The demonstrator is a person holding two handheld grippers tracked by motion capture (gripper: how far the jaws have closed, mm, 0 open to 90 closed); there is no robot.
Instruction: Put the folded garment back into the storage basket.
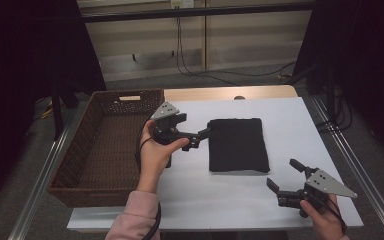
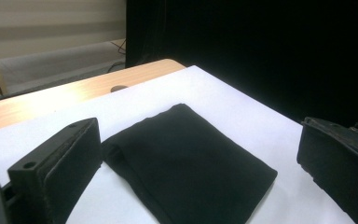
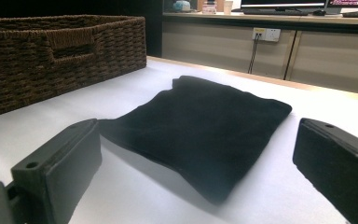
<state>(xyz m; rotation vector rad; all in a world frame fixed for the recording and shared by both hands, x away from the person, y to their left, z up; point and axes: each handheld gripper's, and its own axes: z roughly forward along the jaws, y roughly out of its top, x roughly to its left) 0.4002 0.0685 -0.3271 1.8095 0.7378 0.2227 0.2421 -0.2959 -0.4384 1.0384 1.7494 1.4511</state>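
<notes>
Folded black cloth (image 1: 238, 145) lies flat on the white table (image 1: 290, 115), right of the wicker basket (image 1: 105, 145). We judge it soft, light, limp; best pinched at its thick folded edge. Left gripper (image 1: 203, 137) and right gripper (image 1: 284, 176): jaws wide apart, empty.

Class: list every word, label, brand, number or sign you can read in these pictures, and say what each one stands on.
None can be read.
The black folded cloth, woven basket and both grippers carry no readable print.
The distant monitor screens are too blurred to read.
</notes>
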